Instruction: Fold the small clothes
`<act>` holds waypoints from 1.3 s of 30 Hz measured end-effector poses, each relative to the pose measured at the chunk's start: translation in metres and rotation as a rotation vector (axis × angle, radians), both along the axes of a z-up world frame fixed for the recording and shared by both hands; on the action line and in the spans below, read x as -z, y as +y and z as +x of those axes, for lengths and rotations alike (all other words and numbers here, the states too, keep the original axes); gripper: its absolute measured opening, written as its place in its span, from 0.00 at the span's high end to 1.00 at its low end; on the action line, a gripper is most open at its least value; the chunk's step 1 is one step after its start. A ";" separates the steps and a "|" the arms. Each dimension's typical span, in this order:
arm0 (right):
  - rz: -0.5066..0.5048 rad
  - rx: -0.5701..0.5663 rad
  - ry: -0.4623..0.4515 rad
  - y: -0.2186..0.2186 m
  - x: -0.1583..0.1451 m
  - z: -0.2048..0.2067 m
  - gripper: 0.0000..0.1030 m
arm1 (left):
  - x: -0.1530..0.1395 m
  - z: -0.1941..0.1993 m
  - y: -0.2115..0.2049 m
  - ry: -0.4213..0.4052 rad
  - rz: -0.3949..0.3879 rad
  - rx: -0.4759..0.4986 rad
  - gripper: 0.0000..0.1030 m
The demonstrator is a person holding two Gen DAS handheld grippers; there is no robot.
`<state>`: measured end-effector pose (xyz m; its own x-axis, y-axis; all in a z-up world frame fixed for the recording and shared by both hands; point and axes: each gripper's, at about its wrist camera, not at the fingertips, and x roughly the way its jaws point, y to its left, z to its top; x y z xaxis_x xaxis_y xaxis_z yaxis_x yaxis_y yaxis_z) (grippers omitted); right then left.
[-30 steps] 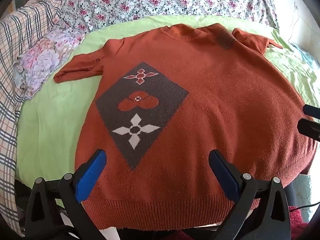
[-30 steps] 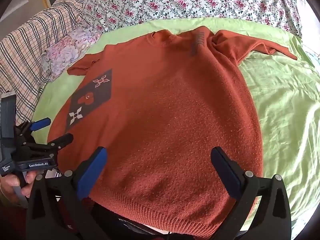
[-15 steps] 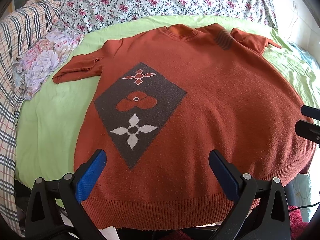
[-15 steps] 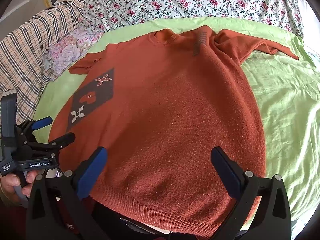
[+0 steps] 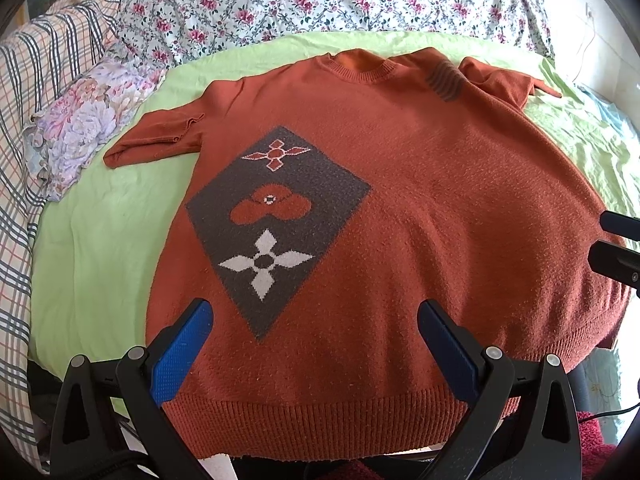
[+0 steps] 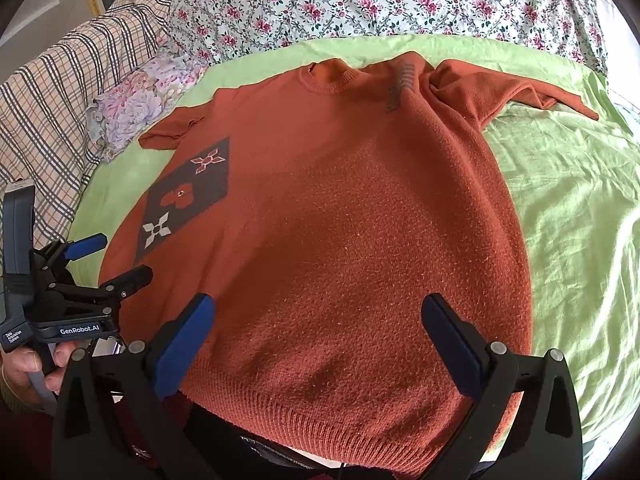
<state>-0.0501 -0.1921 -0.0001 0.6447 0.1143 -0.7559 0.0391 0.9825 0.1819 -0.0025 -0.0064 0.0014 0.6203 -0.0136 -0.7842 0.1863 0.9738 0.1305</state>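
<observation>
A rust-orange knit sweater (image 5: 420, 208) with a dark diamond patch of flower motifs (image 5: 276, 220) lies flat, front up, on a light green sheet (image 5: 96, 240). Its ribbed hem (image 5: 320, 420) faces me and its collar (image 5: 356, 66) points away. In the right wrist view the same sweater (image 6: 340, 220) spreads out, its right sleeve (image 6: 520, 92) stretched outward. My left gripper (image 5: 314, 340) hovers open over the hem's left half with nothing between its blue pads. My right gripper (image 6: 318, 340) hovers open over the hem's right half. The left gripper (image 6: 108, 256) shows at that view's left edge.
Floral bedding (image 5: 340, 0) is piled behind the sweater, and a checked blanket (image 5: 24, 120) with a floral pillow (image 5: 88, 120) lies on the left. A person's hand (image 6: 28, 364) holds the left gripper's handle. Bare green sheet (image 6: 580, 220) lies right of the sweater.
Both views have shifted very slightly; the sweater sits a touch lower and nearer in frame. Both grippers stay open and nothing has been taken hold of.
</observation>
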 end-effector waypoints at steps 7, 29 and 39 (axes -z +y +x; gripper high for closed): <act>-0.014 0.000 0.011 0.001 0.001 0.000 0.00 | 0.000 0.000 -0.001 0.011 0.004 0.001 0.01; 0.132 0.111 0.025 -0.065 0.003 0.014 0.00 | 0.007 0.044 -0.008 0.077 -0.010 0.025 0.01; 0.145 0.251 -0.050 -0.146 -0.007 0.030 0.06 | 0.003 0.077 -0.017 0.077 -0.029 0.035 0.01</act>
